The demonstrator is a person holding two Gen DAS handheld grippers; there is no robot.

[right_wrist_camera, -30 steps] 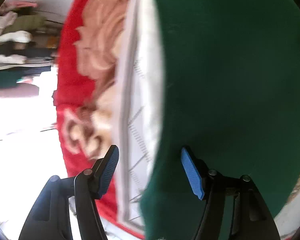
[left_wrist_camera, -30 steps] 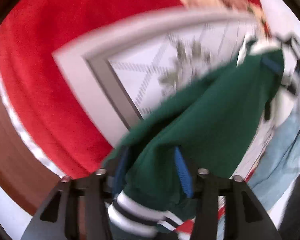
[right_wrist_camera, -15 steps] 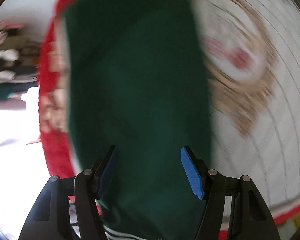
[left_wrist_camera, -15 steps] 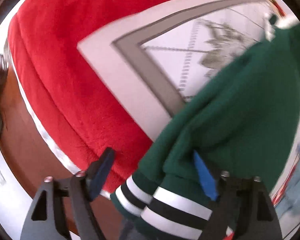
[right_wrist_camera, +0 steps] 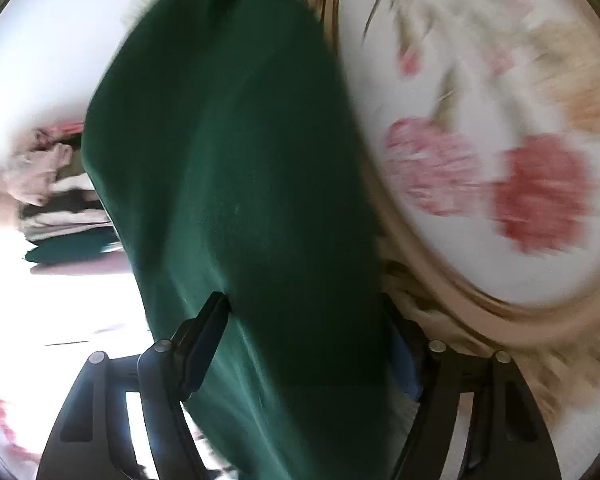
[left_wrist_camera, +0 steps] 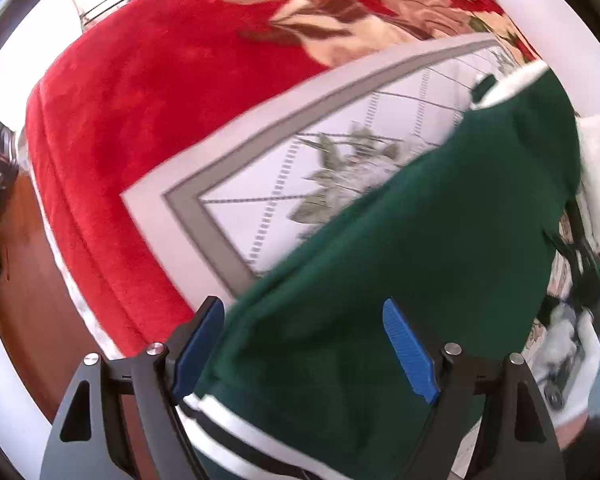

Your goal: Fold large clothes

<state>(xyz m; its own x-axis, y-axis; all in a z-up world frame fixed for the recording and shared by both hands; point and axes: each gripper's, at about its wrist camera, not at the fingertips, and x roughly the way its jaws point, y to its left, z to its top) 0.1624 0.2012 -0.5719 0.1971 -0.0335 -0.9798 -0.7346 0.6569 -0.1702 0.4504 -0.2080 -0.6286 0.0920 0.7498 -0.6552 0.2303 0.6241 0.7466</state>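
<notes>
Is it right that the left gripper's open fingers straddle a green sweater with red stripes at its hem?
Not quite: the left wrist view shows the green sweater between the open left gripper fingers, but the stripes at its hem are white, not red.

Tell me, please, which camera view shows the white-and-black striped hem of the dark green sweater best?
The left wrist view: the dark green sweater shows its striped hem near the open left gripper. The right wrist view shows only blurred plain green cloth.

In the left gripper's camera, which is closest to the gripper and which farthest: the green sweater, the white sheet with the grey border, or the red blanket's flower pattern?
1. Green sweater, between the left gripper's fingers.
2. White sheet, just beyond, centre.
3. Flower pattern, top, farthest.
</notes>
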